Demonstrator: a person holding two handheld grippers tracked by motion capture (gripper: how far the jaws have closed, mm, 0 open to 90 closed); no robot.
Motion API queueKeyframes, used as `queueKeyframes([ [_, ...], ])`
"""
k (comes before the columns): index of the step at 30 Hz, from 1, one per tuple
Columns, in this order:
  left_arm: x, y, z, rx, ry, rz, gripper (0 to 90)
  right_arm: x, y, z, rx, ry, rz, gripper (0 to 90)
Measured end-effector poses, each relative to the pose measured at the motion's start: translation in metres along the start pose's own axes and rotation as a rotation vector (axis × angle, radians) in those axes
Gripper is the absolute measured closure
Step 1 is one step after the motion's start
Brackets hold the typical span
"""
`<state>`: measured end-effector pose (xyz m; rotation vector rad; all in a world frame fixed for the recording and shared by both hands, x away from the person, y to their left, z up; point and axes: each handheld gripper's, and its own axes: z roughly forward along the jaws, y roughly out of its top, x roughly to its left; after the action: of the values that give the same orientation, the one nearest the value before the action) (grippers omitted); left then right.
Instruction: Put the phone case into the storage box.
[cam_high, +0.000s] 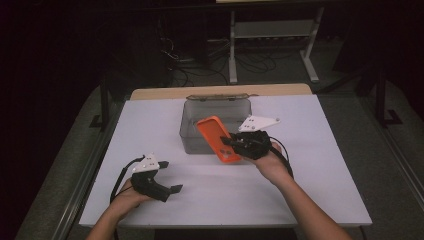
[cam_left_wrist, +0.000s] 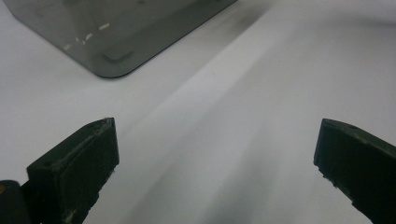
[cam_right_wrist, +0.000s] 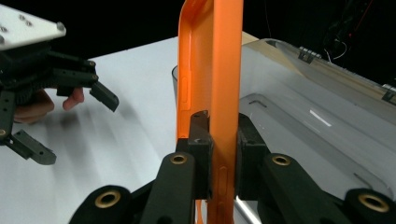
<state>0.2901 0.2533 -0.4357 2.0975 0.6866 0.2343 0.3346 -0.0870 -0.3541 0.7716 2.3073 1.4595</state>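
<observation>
phone case: orange phone case (cam_high: 218, 138) pinched near its lower end, held above the table (cam_high: 300, 190) at the box's front right corner
long axis: tilted, top end leans over the grey box (cam_high: 192, 131)
right gripper (cam_high: 235, 144): clamped on the case's thin edge
box from case: just behind and left, open top
left gripper (cam_high: 172, 189): jaws wide apart, empty, well apart at the front left
nearer hand: right

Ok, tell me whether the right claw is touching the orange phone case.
Touching: in the right gripper view both jaws of the right claw press the orange phone case edge.
</observation>
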Motion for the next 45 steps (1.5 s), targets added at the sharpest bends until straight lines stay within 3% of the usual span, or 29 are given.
queueKeyframes([
  [20,-0.001,0.0,0.0,-0.008,0.002,0.004,0.0,-0.018,0.028,-0.009,-0.011,-0.018,0.011,78.8],
  [37,0.003,0.002,0.001,-0.023,0.001,-0.011,0.0,-0.039,0.054,-0.005,-0.021,-0.079,0.043,78.8],
  [45,0.006,0.001,0.002,-0.027,0.002,-0.005,0.0,-0.052,0.06,0.004,-0.017,-0.138,0.073,78.8],
])
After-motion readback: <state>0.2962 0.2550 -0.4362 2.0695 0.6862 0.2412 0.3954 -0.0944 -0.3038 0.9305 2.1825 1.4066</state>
